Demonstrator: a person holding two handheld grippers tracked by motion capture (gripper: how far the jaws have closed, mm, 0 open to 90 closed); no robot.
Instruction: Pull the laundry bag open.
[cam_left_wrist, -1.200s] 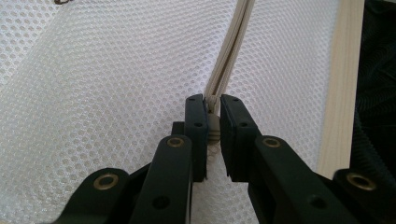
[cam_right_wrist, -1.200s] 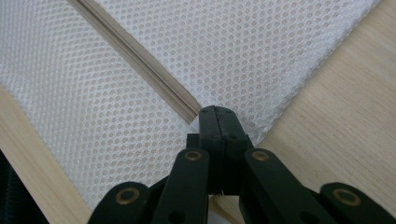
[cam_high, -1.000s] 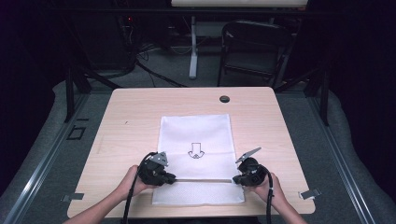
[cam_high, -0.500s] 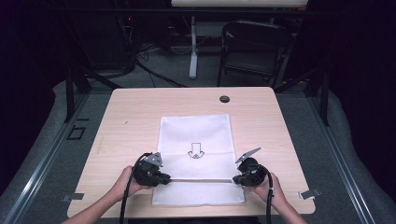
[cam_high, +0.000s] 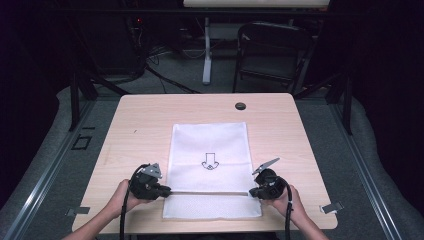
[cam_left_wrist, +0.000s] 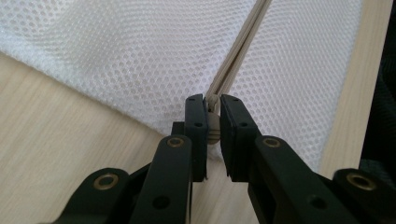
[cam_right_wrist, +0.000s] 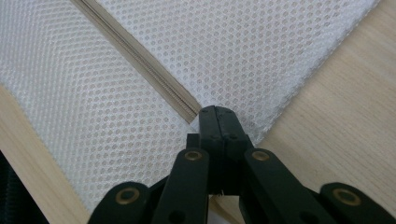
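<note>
White honeycomb-mesh bag with beige zipper and black arrow print, on light wood table

I have both forearms coming in from the near edge, one black two-jaw tongs in each hand. My left tongs point inward toward the right, level and low; in the left gripper view their jaws stand close with a narrow gap, pinching a small beige zipper pull. My right tongs point inward toward the left, grey plate raised, jaws pressed fully together on the edge of the white mesh bag.
</note>
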